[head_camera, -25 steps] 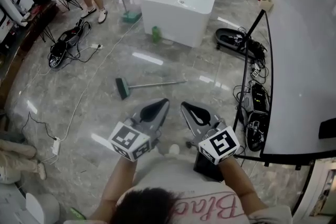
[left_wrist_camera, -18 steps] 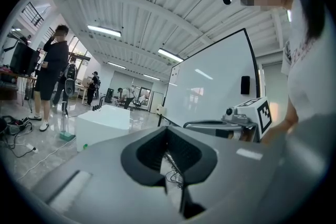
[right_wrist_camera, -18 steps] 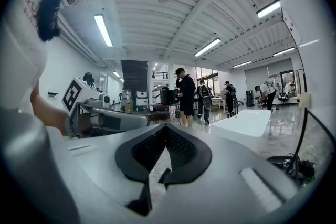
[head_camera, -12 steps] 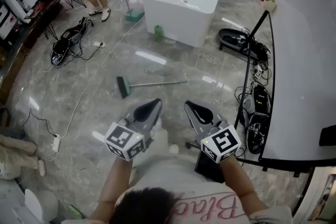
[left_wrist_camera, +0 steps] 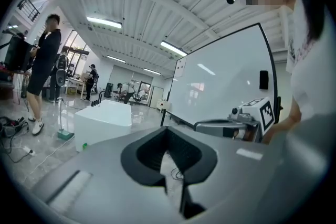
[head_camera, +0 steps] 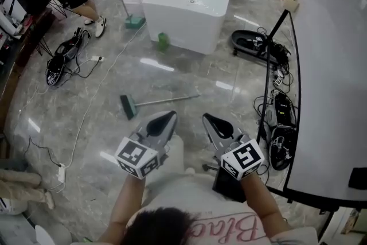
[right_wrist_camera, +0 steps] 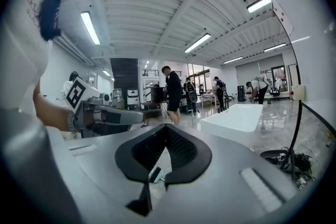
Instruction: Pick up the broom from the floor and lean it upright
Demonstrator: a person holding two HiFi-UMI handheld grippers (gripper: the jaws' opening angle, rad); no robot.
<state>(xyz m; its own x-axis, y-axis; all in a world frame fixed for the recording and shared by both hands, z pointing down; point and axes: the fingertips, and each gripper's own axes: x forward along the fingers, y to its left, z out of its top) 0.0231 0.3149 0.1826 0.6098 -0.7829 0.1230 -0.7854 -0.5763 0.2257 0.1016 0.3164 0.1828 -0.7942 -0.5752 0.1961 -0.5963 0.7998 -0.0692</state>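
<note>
Broom (head_camera: 157,102) lies flat on the floor (head_camera: 189,74), head at the left end, handle running right. It sits in open space, well apart from the white block (head_camera: 189,0) behind it and from the whiteboard (head_camera: 332,66) at right. Nothing props it, so the task is not yet begun; judged as the approach step.

Left gripper (head_camera: 167,117): tongs together, nothing between them. Right gripper (head_camera: 208,118): tongs together too, empty; its own view shows only the floor and a bit of the green broom head through the gap behind the closed tips. Closed tongs fit carrying, I judge: there is nothing within reach to take hold of.

Pose: both grippers are held side by side in front of the chest, forearms bent up from the torso, tips pointing forward and only slightly down. Marker cubes (head_camera: 137,156) sit near the wrists, facing up toward the head camera. The tips aim over the broom, not at it; the handle lies ahead of and below both.

Next move, as I judge: tongs must part and the hands drop to floor level, most likely onto the handle.
</note>
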